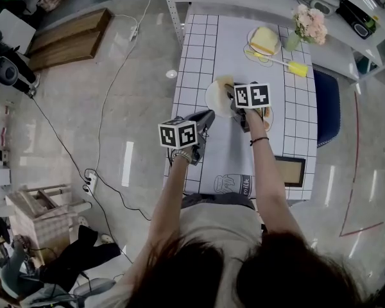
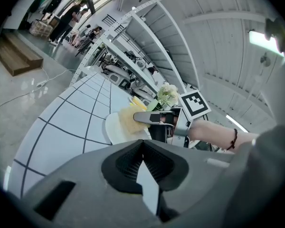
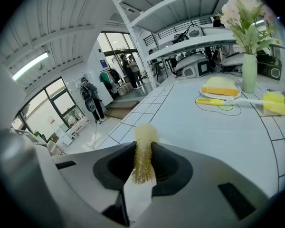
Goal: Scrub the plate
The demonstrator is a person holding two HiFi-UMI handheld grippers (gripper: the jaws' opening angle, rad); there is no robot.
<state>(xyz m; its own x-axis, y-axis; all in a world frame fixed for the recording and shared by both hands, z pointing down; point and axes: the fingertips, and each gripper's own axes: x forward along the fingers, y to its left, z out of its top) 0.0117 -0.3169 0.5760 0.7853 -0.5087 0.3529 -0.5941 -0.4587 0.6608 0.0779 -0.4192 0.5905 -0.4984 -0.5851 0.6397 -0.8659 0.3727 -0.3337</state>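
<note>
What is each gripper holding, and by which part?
Right gripper: a yellow scrub pad, pinched by one end. Left gripper: apparently the plate, by its near rim.

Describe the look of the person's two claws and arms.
The left claw and right claw are smooth grey moulded shells with dark ribbed pads inside. Each carries a white cube with black square markers: left cube, right cube. The arms show no sleeves; a thin black bracelet circles the right wrist. No cables show.

On the table [image 1: 205, 50], the plate [image 1: 215, 98] lies before the brush [image 1: 289, 66], sponge [image 1: 264, 40] and flowers [image 1: 309, 23].
</note>
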